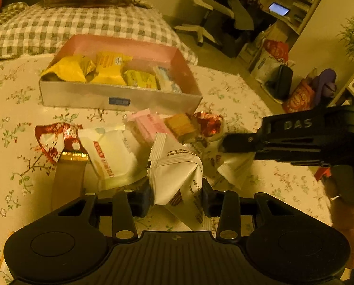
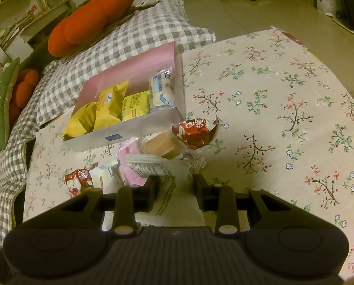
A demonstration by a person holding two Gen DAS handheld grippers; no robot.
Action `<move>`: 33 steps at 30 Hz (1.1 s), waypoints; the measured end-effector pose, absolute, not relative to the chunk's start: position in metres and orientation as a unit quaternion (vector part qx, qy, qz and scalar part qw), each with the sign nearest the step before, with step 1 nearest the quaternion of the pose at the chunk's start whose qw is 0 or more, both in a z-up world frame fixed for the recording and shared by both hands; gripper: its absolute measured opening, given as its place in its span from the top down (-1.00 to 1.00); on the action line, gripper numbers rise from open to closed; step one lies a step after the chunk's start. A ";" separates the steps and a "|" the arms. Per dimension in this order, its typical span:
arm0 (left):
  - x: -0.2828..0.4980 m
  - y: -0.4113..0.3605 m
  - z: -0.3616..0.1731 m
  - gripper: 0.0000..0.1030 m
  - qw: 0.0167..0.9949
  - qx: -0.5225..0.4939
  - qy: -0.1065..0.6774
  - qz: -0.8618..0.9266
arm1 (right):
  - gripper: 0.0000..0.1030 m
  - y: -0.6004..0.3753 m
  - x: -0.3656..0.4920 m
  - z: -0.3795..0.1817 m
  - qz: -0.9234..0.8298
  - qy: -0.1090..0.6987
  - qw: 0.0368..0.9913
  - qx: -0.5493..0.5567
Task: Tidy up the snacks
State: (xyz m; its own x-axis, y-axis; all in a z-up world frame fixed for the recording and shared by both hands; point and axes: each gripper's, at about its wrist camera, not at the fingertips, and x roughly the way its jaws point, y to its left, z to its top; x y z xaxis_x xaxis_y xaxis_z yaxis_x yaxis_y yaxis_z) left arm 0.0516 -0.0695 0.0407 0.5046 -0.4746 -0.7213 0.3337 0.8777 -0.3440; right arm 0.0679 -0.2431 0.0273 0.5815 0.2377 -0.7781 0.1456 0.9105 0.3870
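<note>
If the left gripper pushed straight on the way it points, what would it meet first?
Probably the loose snack pile on the tablecloth, just past the white packet pinched in the left gripper; the pink box lies beyond. Depth is unclear.

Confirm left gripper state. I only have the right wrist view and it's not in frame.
Observer: The left gripper is shut on a white packet, with a pad pressing on each side.
Operator: Where's my right gripper relative to that?
Observer: In the left wrist view the right gripper reaches in from the right edge. Its tip is closed on a white wrapper beside the packet.
Operator: Anything hidden under my gripper body?
Observer: A flat brown strip with a gold edge lies on the tablecloth, just below the red-and-white packet. I can't tell what it is.
</note>
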 end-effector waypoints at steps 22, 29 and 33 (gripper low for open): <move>0.096 -0.022 0.083 0.27 0.903 -0.095 0.379 -0.181 | 0.47 -0.267 0.075 0.033 0.002 0.428 0.871 0.242; 0.129 -0.008 0.083 0.27 0.906 -0.109 0.373 -0.171 | 0.47 -0.266 0.091 0.039 0.004 0.407 0.881 0.239; 0.154 -0.004 0.075 0.27 0.902 -0.122 0.377 -0.172 | 0.47 -0.261 0.109 0.038 0.011 0.408 0.883 0.234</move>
State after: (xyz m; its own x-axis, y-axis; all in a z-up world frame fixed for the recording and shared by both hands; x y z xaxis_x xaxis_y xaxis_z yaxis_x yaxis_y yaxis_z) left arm 0.1540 -0.0037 0.0753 0.6570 -0.4017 -0.6380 0.2184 0.9114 -0.3489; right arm 0.1094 -0.2612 0.0381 0.6676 0.2094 -0.7145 0.1714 0.8907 0.4211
